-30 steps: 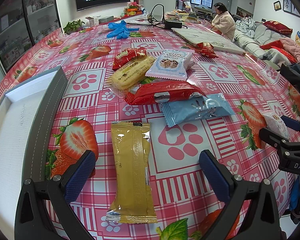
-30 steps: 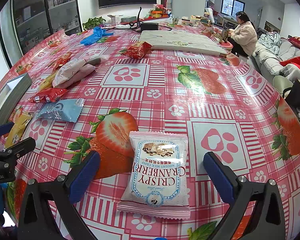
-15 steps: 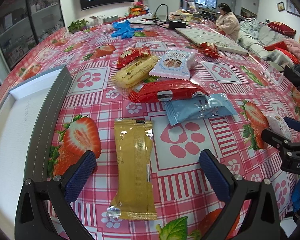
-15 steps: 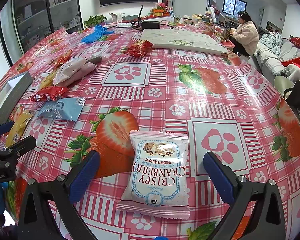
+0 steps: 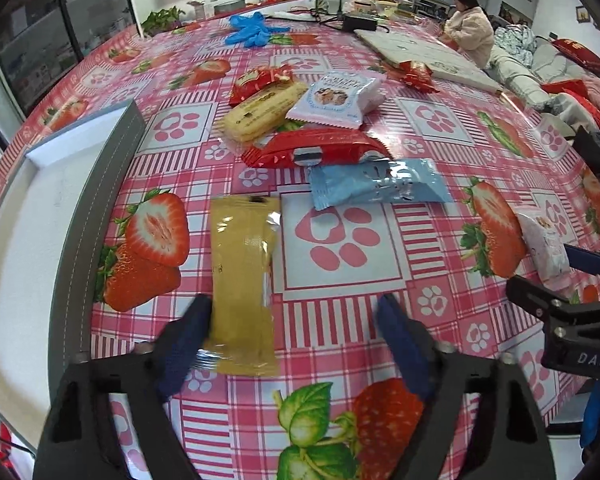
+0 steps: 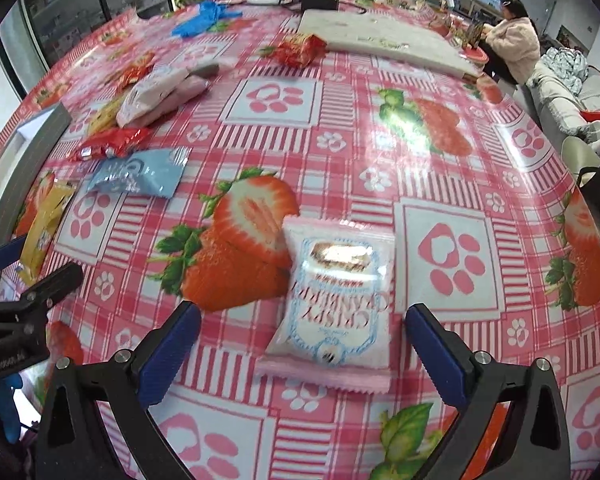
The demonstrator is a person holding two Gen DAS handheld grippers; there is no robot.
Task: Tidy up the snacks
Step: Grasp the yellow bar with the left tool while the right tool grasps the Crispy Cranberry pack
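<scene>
Both claws hold nothing: left gripper closing off-centre on yellow packet, risking slip; right gripper gapes around cranberry pouch.

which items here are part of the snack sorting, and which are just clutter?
Job:
- yellow bar wrapper, between the closing left gripper jaws
- Crispy Cranberry packet, between the open right gripper jaws
- blue packet
- red packet
- grey-edged tray

Clutter:
- blue gloves
- flat white board
- black cable box
</scene>
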